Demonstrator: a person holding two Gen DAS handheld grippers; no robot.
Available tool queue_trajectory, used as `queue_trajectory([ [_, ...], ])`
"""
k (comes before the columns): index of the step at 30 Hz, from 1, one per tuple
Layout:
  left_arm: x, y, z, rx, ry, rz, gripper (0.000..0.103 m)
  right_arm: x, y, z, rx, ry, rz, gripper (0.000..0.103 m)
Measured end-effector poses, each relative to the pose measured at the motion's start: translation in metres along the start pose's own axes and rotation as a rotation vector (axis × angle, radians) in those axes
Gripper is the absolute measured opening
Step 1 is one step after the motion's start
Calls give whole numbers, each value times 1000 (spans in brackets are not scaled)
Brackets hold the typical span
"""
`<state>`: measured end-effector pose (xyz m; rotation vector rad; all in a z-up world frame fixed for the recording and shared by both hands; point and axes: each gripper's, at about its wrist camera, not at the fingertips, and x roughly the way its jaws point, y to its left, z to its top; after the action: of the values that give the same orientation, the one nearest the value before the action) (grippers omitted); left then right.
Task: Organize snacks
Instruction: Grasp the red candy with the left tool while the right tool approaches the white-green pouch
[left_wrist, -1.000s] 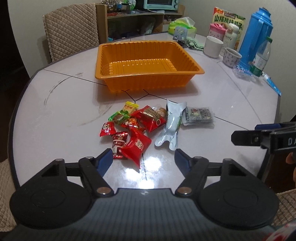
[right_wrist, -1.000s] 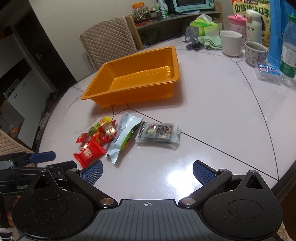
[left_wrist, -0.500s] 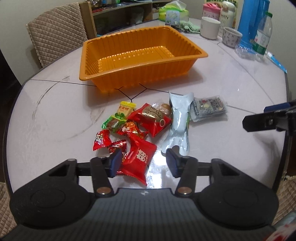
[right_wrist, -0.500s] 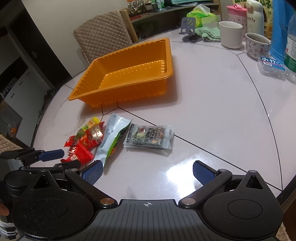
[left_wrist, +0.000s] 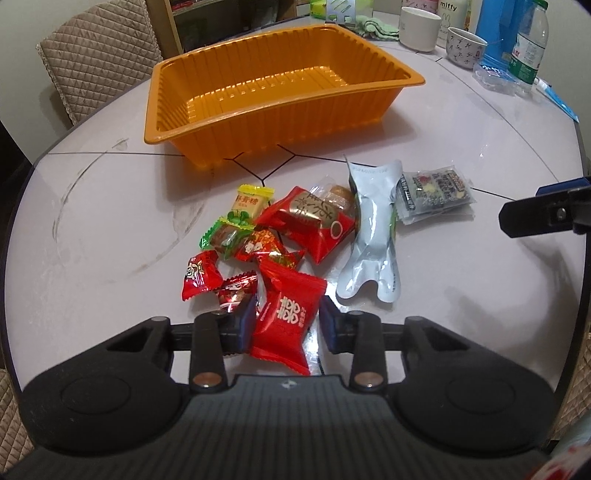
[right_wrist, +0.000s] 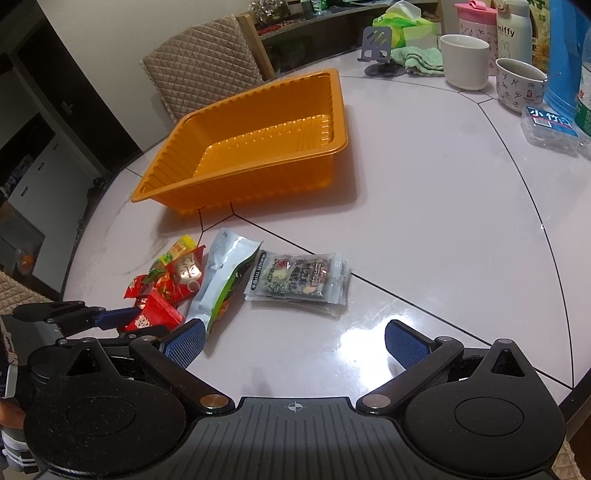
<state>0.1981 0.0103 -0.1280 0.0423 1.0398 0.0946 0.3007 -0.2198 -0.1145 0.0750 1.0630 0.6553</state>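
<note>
With its long axis toward the gripper (left_wrist: 288, 325), red packet (left_wrist: 286, 317) lies flat.

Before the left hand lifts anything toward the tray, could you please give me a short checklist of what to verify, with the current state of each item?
1. Red double-happiness candy packet sits between the left tongs: ok; they have just been closing around it.
2. Both pads pressing the packet: cannot tell; the near pad touches, the far one shows a slight gap.
3. Small red candy clear of the grip: not ok; it lies against the left pad.
4. Orange tray has room to receive snacks: ok.
5. Right tongs out of the way: ok; open over bare table.
</note>
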Motion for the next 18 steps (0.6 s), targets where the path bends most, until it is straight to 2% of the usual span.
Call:
queue_trajectory([
  [8,-3,5,-1,-31,-8,-30,22,8,7,4,-11,-6,47,101],
  [9,-5,5,-1,-38,-13,-35,22,10,9,5,-19,-7,58,93],
  [11,-9,6,0,-52,-22,-40,22,17,13,6,-31,6,83,85],
  [13,-12,7,1,-67,-29,-42,22,23,17,7,-27,11,106,82],
  [18,-21,12,3,-102,-46,-35,22,40,28,10,-32,28,159,61],
])
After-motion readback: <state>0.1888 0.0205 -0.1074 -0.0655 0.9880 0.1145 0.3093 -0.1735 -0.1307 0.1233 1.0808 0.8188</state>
